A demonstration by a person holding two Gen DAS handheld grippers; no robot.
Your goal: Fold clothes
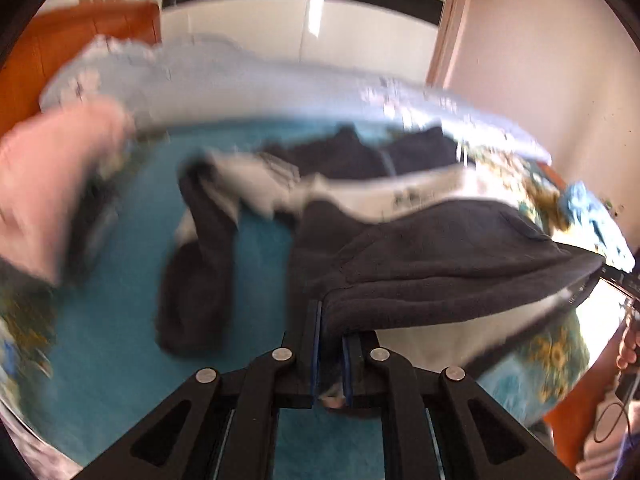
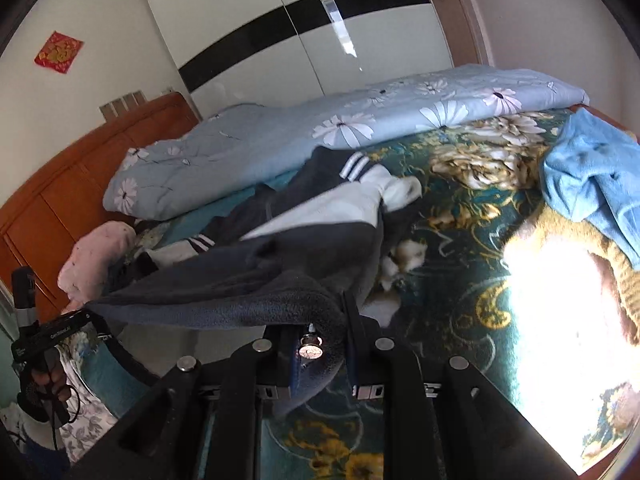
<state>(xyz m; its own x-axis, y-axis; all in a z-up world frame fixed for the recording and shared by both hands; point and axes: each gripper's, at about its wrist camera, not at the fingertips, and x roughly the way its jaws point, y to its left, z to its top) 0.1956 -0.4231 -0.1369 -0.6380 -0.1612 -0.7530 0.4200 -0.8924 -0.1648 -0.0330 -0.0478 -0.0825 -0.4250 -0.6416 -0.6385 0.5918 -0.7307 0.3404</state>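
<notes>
A pale blue quilt printed with white daisies lies along the far side of the bed, against the orange wooden headboard. Behind stands a white wardrobe with a black band; a red paper square hangs on the wall.

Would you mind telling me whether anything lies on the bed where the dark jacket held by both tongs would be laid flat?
The dark jacket hangs between the left tongs and right tongs. Its far part already rests on the bedspread. The pink garment and blue garment lie off to either side, not underneath.
</notes>
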